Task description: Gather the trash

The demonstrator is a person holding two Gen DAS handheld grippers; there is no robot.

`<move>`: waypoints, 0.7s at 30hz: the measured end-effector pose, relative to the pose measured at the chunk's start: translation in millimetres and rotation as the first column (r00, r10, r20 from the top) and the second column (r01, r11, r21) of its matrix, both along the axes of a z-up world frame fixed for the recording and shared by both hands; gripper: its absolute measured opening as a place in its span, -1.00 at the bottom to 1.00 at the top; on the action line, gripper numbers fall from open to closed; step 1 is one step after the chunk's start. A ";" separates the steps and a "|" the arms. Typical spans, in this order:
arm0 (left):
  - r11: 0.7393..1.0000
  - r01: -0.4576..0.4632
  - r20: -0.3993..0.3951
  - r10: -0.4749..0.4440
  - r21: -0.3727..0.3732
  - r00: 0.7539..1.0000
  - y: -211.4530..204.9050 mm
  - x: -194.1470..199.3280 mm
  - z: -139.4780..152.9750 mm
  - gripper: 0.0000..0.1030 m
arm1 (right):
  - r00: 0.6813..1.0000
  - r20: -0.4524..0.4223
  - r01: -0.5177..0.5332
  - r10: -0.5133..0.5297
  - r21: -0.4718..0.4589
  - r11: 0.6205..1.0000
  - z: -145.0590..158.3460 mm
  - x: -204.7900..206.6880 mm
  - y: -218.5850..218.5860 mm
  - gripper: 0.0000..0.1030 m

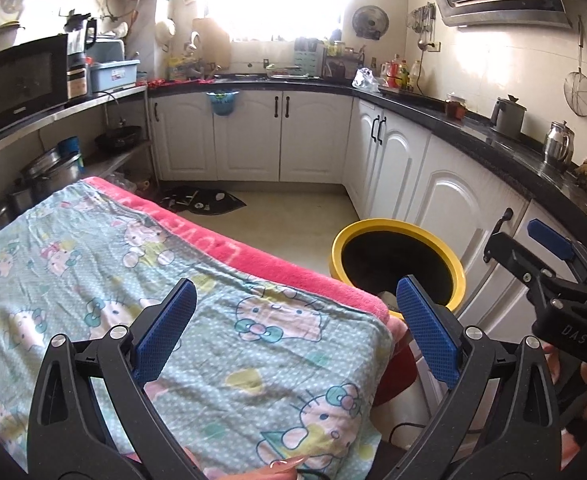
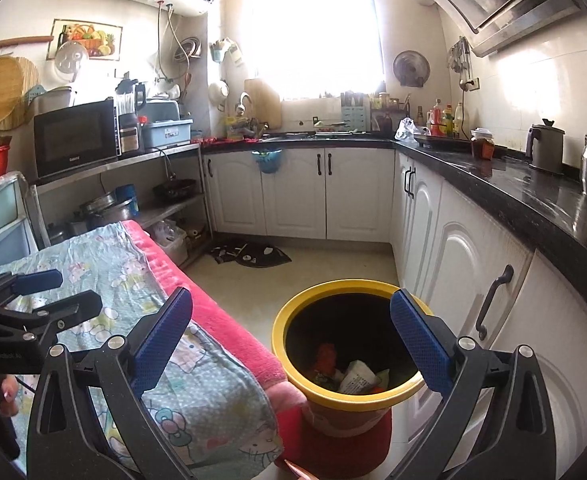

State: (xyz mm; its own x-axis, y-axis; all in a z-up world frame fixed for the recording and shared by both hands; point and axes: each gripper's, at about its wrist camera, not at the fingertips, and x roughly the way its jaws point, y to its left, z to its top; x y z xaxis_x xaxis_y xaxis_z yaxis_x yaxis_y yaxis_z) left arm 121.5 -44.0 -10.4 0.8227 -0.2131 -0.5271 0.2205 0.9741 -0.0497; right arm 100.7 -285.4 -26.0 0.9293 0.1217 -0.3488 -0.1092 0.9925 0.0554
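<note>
Between the jaws, bin [image 1: 397, 268] half hidden behind table [image 1: 173, 300] edge; trash [image 2: 353, 372] inside too jumbled to identify; print unreadable.

Left tool [image 1: 295, 332] and right tool [image 2: 291, 338] both gape wide and empty, held side by side

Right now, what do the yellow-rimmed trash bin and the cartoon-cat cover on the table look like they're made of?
Trash bin: likely plastic, with a smooth, evenly coloured yellow rim and dark inside.
Cartoon-cat cover: thin woven cloth, probably cotton; it wrinkles and drapes over the edge.
Pink layer beneath it: fuzzy, looks like fleece or towelling.
</note>
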 end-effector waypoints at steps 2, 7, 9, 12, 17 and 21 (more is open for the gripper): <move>1.000 -0.015 0.011 0.015 0.000 1.000 2.3 -3.6 -2.9 0.79 | 1.000 0.010 0.004 -0.004 0.005 1.000 -2.6 -5.3 1.6 0.87; 0.999 -0.040 0.052 0.042 -0.028 0.998 9.1 -14.8 -7.8 0.79 | 0.995 0.090 0.039 -0.038 -0.009 0.999 -6.3 -25.7 8.3 0.88; 0.998 -0.050 0.071 0.053 -0.039 0.996 12.3 -19.6 -7.9 0.79 | 0.990 0.129 0.057 -0.054 -0.024 0.998 -9.0 -34.5 11.0 0.88; 0.997 -0.056 0.099 0.060 -0.047 0.993 15.7 -27.2 -8.7 0.79 | 0.980 0.184 0.090 -0.081 -0.037 0.995 -13.0 -44.5 13.1 0.88; 0.996 -0.071 0.119 0.076 -0.050 0.990 18.8 -36.3 -13.1 0.79 | 0.978 0.194 0.087 -0.081 -0.025 0.996 -24.9 -52.3 17.3 0.88; 0.996 -0.077 0.128 0.081 -0.036 0.988 18.2 -39.9 -15.8 0.79 | 0.980 0.192 0.064 -0.052 -0.054 0.997 -34.8 -57.3 25.5 0.88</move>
State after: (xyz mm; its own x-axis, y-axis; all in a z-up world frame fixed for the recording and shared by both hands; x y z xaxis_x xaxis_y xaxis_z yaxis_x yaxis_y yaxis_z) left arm 81.5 -25.8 -26.1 0.8984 -0.1595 -0.4092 0.1496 0.9871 -0.0565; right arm 43.4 -259.8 -60.8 0.9843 0.0502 -0.1694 -0.0544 0.9983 -0.0198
